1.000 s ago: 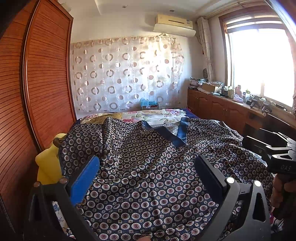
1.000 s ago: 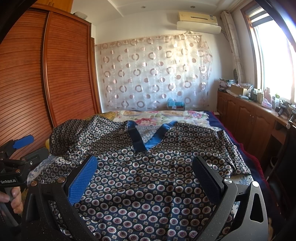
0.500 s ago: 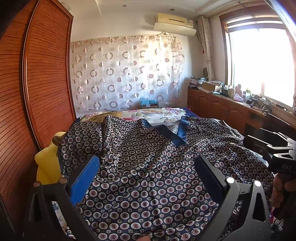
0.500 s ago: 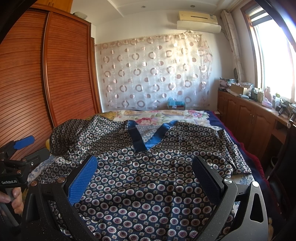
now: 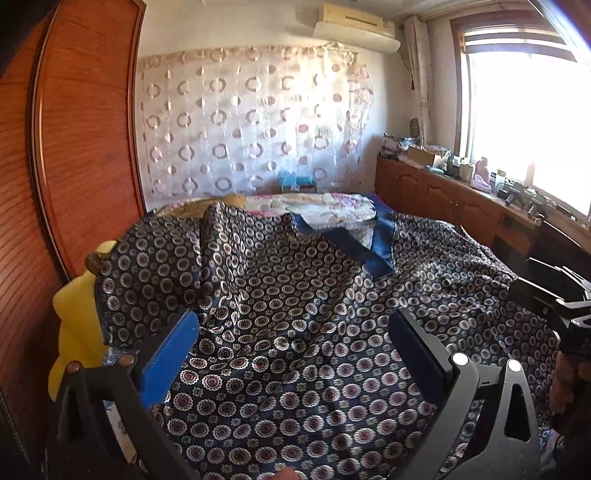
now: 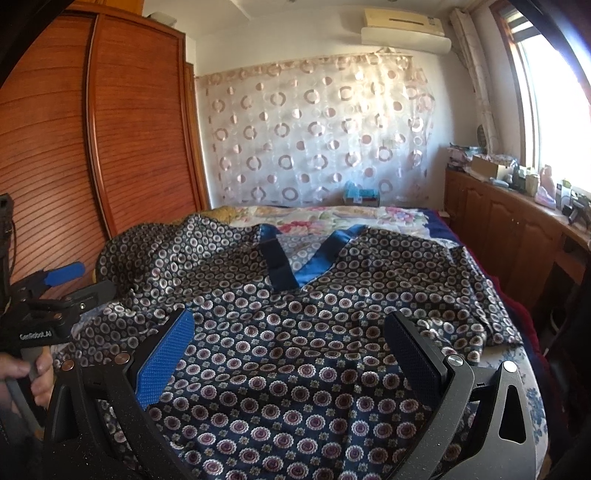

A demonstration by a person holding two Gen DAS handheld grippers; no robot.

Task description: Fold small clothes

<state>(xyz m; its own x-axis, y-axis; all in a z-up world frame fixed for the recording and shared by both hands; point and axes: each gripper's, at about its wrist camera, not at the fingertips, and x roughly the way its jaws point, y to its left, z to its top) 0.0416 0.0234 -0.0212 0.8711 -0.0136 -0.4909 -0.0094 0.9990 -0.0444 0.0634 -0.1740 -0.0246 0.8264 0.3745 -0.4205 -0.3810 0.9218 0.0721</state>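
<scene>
While both pairs of tongs hang over the near end of the bed, neither has hold of anything. The left tongs (image 5: 295, 354) stand spread wide, one blue ribbed pad (image 5: 168, 363) on one finger and a dark pad on the other, with only patterned cloth showing in the gap between them. The right tongs (image 6: 291, 354) are spread just as wide, again empty, above the lower front of the garment. Each tool shows at the edge of the other's view: the right one is a black shape at the right rim of the left view, and a hand (image 6: 27, 376) grips the handle of the left one at the left rim of the right view.

Beneath them lies the dark navy shirt printed with small round medallions (image 6: 303, 332), spread front-up across the bed with its hem toward the tongs and its plain blue V-shaped neckband (image 6: 295, 258) toward the far end. Its sleeve on the window side lies flat and stretched outward, while the sleeve on the wardrobe side is rumpled and heaped into folds. A yellow soft object (image 5: 75, 328) pokes out just beside that heaped sleeve.

Past the neckband, a floral bedspread (image 6: 332, 216) covers the rest of the bed. A reddish wooden slatted wardrobe (image 6: 122, 140) stands along one side, and a low wooden cabinet (image 6: 509, 229) crowded with small items runs under the bright window opposite. A sheer curtain with ring patterns (image 6: 317, 136) hangs on the far wall below a white air conditioner (image 6: 404, 27).
</scene>
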